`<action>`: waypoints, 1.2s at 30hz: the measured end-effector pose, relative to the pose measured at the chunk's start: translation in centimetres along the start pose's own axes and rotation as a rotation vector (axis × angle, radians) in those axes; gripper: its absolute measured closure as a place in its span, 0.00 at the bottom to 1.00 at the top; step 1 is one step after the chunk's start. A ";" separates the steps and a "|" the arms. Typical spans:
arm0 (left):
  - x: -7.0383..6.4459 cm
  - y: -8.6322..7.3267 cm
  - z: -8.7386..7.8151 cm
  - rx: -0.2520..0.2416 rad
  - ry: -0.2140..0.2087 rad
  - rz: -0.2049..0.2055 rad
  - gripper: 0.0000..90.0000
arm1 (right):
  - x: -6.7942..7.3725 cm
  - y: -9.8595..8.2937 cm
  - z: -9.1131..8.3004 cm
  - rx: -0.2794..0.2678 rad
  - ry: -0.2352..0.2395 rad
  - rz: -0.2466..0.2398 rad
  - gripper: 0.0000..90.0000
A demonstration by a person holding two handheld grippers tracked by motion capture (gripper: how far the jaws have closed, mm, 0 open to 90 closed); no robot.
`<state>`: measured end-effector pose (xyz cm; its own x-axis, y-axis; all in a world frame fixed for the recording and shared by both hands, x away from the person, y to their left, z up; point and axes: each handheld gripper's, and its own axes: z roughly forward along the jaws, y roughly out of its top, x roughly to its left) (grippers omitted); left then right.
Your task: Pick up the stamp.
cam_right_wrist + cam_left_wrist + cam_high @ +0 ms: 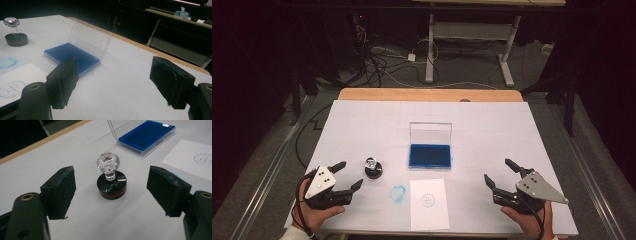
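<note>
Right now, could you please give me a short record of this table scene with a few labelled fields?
Stamp: black round stamp with clear knob, upright, untouched
Ink pad: blue ink pad in clear case, lid open and upright
Paper: white sheet with printed circle, near front edge
Stain: blue ink smudge on white table, left of sheet
Left claw: open, aimed at stamp
Right claw: open, holding nothing

On your table (362,125), the stamp (373,169) stands left of the ink pad (430,155), whose lid (430,133) rises behind it. The paper (428,204) lies before the pad, with a smudge (398,194) just left of the paper.
</note>
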<state>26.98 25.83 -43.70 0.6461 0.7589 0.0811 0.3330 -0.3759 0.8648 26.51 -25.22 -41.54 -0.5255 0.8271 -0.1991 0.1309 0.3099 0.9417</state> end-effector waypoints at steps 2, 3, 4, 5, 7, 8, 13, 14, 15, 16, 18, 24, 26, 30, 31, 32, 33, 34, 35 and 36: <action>0.5 0.2 -0.1 0.023 -0.001 0.046 0.26 | -0.2 -0.1 0.1 0.006 -0.001 -0.004 0.26; 0.5 0.2 -0.1 0.029 0.004 0.047 0.26 | -0.2 -0.1 0.1 0.006 -0.001 -0.004 0.26; 0.6 0.2 -0.1 0.032 0.004 0.052 0.27 | -0.3 -0.2 0.2 0.012 0.001 -0.001 0.26; 0.6 0.2 -0.2 0.032 0.000 0.053 0.27 | -0.3 -0.3 0.3 0.015 0.005 -0.001 0.26; 0.8 0.1 -0.2 0.041 -0.013 0.041 0.27 | -0.3 -0.3 0.5 0.026 0.014 -0.011 0.26; 0.8 0.1 -0.2 0.041 -0.013 0.041 0.27 | -0.3 -0.3 0.5 0.026 0.014 -0.011 0.26; 1.2 0.5 -0.4 0.063 -0.018 0.038 0.26 | 0.0 -0.5 1.1 0.048 0.039 -0.024 0.26; 1.3 0.7 -0.4 0.077 -0.019 0.040 0.25 | 0.0 -0.5 1.1 0.053 0.043 -0.030 0.26; 1.4 0.8 -0.4 0.087 -0.021 0.038 0.24 | 0.1 -0.5 1.2 0.058 0.042 -0.026 0.26; 1.6 1.0 -0.3 0.106 -0.021 0.038 0.24 | 0.1 -0.5 1.2 0.058 0.042 -0.026 0.26; 1.9 1.5 0.0 0.148 -0.037 0.043 0.24 | 0.2 -0.5 1.4 0.061 0.046 -0.031 0.26; 2.1 3.4 1.2 0.238 -0.058 0.082 0.24 | 0.2 -0.8 1.6 0.079 0.047 -0.031 0.26; 2.2 3.9 1.8 0.262 -0.057 0.100 0.25 | 0.2 -0.8 1.6 0.083 0.048 -0.030 0.26; 2.7 4.8 3.4 0.316 -0.084 0.095 0.28 | 0.3 -0.8 1.7 0.086 0.055 -0.038 0.26; 2.9 5.0 3.8 0.328 -0.102 0.089 0.28 | 0.3 -0.8 1.7 0.086 0.056 -0.040 0.26; 3.0 5.1 4.2 0.335 -0.097 0.090 0.28 | 0.3 -0.9 1.7 0.087 0.056 -0.042 0.26; 3.1 5.1 4.6 0.340 -0.091 0.089 0.27 | 0.3 -0.9 1.7 0.088 0.053 -0.041 0.26; 3.1 5.2 5.0 0.349 -0.095 0.084 0.26 | 0.2 -0.9 1.7 0.092 0.054 -0.037 0.26; 3.2 5.2 5.4 0.357 -0.102 0.082 0.26 | 0.2 -0.9 1.7 0.092 0.054 -0.037 0.26; 3.2 5.2 5.7 0.365 -0.103 0.087 0.26 | 0.2 -1.0 1.8 0.094 0.055 -0.038 0.26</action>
<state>34.70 23.21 -41.78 0.7423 0.6653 0.0797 0.4846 -0.6152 0.6219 27.78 -24.58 -43.00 -0.5769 0.7877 -0.2163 0.1869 0.3851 0.9037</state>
